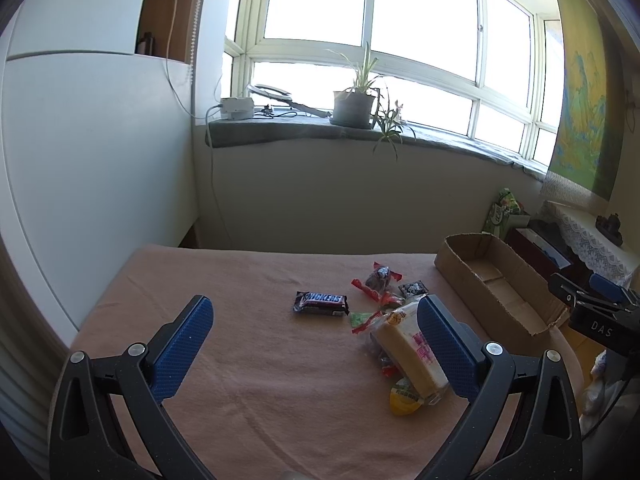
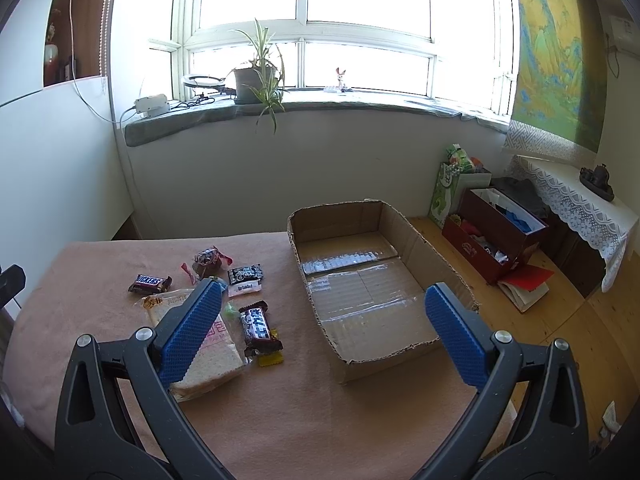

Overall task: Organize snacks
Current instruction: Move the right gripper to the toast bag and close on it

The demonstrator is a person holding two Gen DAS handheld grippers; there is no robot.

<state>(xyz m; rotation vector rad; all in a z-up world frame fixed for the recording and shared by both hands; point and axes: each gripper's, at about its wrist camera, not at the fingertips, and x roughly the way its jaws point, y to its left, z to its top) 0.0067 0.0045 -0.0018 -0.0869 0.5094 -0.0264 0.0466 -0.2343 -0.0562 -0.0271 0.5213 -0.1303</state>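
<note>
Snacks lie in a loose pile on a pink cloth-covered table [image 1: 240,360]. A Snickers bar [image 1: 320,303] [image 2: 150,283] lies apart at the pile's left. A wrapped bread slice pack [image 1: 412,356] [image 2: 208,356], a dark chocolate bar [image 2: 260,326], a small black packet [image 2: 245,274], red-wrapped candies [image 1: 374,286] and a yellow jelly cup [image 1: 404,400] make up the pile. An empty cardboard box [image 2: 360,280] [image 1: 500,284] stands to the right. My left gripper [image 1: 316,344] is open above the table, its right finger beside the bread. My right gripper [image 2: 324,332] is open, between pile and box.
A windowsill with a potted plant [image 2: 256,80] and a power strip [image 2: 151,105] runs along the far wall. Right of the table, on the wooden floor, stand red boxes [image 2: 492,240] and a green bag [image 2: 448,188]. A lace-covered shelf [image 2: 576,208] is at far right.
</note>
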